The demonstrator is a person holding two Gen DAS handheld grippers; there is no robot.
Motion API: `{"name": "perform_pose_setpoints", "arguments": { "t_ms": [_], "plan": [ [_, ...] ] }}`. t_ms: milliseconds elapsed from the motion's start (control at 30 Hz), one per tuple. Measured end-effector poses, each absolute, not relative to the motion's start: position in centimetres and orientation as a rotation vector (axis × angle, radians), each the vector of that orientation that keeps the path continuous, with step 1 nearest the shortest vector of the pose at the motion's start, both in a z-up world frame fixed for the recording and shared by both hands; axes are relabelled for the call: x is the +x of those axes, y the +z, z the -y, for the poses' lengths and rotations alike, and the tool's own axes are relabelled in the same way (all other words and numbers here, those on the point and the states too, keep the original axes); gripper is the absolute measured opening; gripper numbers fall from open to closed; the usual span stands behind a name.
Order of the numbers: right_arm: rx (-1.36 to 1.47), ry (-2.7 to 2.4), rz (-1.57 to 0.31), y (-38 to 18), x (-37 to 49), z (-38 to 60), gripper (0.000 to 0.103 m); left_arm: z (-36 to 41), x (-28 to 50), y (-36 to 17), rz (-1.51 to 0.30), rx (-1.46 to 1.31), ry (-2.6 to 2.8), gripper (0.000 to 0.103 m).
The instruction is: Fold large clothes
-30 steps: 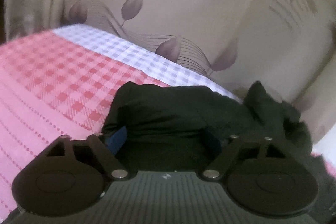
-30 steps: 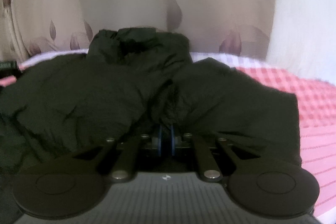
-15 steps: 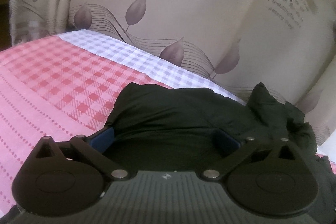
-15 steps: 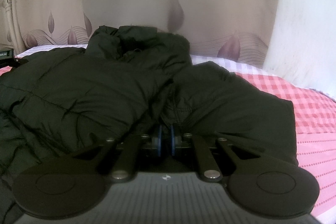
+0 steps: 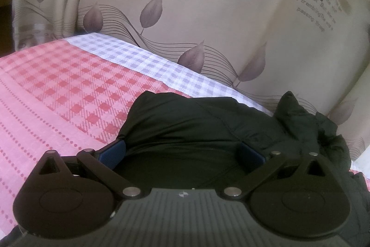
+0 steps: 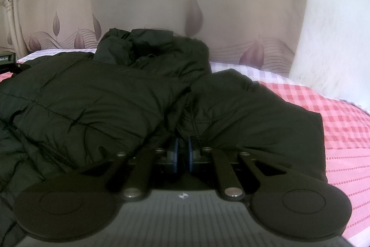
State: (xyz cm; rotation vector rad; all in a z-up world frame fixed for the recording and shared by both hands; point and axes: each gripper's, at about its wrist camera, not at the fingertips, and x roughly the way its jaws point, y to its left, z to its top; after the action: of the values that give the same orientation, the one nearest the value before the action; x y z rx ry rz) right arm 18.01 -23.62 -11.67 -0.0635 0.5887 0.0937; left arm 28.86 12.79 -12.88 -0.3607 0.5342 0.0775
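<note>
A black puffer jacket (image 6: 120, 94) lies spread on a bed with a pink checked sheet (image 5: 57, 85). Its hood bunches at the far side near the curtain. In the right wrist view my right gripper (image 6: 182, 154) is shut on a fold of the jacket where a sleeve (image 6: 254, 117) meets the body. In the left wrist view my left gripper (image 5: 181, 153) is open wide, its blue pads (image 5: 112, 152) on either side of the jacket's other sleeve (image 5: 185, 122), which lies between them.
A beige curtain with leaf prints (image 5: 185, 15) hangs right behind the bed. A white wall (image 6: 335, 27) stands at the right. A lilac checked band (image 5: 143, 57) runs along the sheet's far edge. A small dark device (image 6: 7, 59) sits at the far left.
My left gripper has opened wider around the sleeve and settled. My right gripper stays shut on the jacket with little movement.
</note>
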Motion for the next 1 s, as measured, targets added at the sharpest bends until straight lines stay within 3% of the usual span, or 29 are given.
{"name": "perform_pose_setpoints", "arguments": {
  "t_ms": [1000],
  "plan": [
    [-0.066,0.089,-0.584,-11.7,17.9,23.5,0.008,-11.6,28.6,-12.3,-0.533,-0.267,0.172,0.103]
  ]
}}
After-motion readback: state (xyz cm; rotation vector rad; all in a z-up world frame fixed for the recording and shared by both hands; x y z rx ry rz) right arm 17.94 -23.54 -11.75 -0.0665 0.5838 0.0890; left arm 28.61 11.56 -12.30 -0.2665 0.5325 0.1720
